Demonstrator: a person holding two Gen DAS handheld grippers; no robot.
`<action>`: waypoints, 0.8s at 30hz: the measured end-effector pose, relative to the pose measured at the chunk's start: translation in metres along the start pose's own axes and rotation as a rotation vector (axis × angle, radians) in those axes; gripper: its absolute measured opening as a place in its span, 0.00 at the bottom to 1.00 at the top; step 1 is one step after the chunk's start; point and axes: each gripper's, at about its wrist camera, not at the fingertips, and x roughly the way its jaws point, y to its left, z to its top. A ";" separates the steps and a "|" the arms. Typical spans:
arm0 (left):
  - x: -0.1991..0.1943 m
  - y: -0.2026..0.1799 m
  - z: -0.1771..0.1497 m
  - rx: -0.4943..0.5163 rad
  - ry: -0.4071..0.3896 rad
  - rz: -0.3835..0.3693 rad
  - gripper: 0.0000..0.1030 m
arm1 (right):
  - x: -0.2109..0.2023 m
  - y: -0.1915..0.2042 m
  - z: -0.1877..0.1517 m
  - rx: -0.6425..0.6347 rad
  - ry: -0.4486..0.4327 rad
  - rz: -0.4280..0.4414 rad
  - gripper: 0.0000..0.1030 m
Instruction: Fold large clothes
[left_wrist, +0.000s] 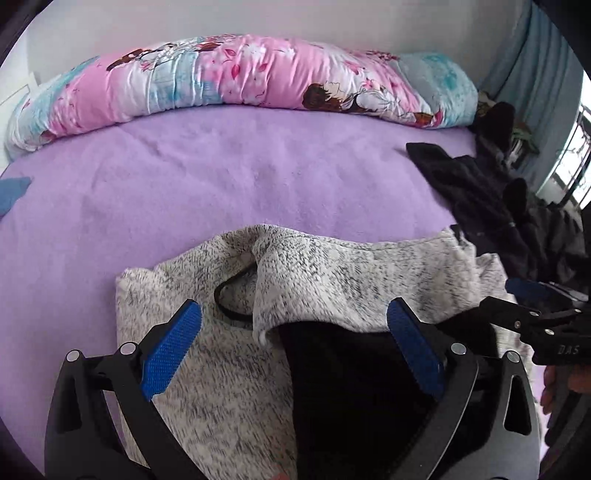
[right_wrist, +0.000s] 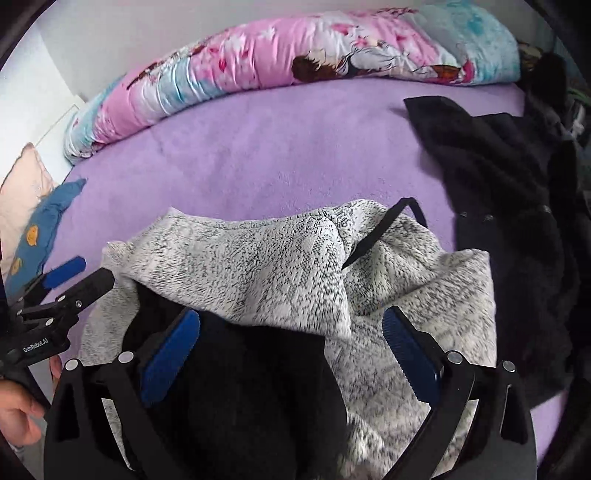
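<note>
- Lying in the lower middle of both frames is the grey speckled sweater (left_wrist: 207, 354), half folded on the purple bedsheet (left_wrist: 221, 177), with one flap flipped over so the black lining (left_wrist: 351, 369) is showing underneath.
- Looking at the left wrist view, the left gripper (left_wrist: 295, 343) is sitting with its blue pads (left_wrist: 170, 350) spread wide apart above the sweater, nothing pinched between them as far as I can see.
- Same deal in the right wrist view: the right gripper (right_wrist: 291, 347) is gaping fully, pads hovering over the lining and the grey knit, not clamping any fabric.
- Each claw is poking into the other camera too: the right one at the right edge of the left view, the left one at the lower left of the right view, with a hand (right_wrist: 18, 410) wrapping its handle.
- A black strap or trim (right_wrist: 384, 225) is looping out of the sweater near the upper right of the pile.
- A dark garment (right_wrist: 509, 206) is sprawling on the right side of the frame, just beside the sweater.
- A pink floral quilt (left_wrist: 240, 77) is stretching along the top of both frames, against the wall.
- A blue cloth with yellow patches (right_wrist: 40, 229) is peeking in at the left edge.
</note>
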 end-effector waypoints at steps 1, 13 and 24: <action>-0.010 0.001 -0.005 -0.009 -0.002 0.001 0.94 | -0.007 0.002 -0.004 -0.006 -0.006 -0.022 0.94; -0.045 -0.008 -0.076 -0.028 0.022 -0.015 0.94 | -0.032 0.006 -0.072 -0.013 0.007 -0.017 0.94; -0.031 0.001 -0.113 -0.069 -0.040 -0.050 0.94 | -0.021 0.007 -0.116 -0.050 -0.096 -0.017 0.94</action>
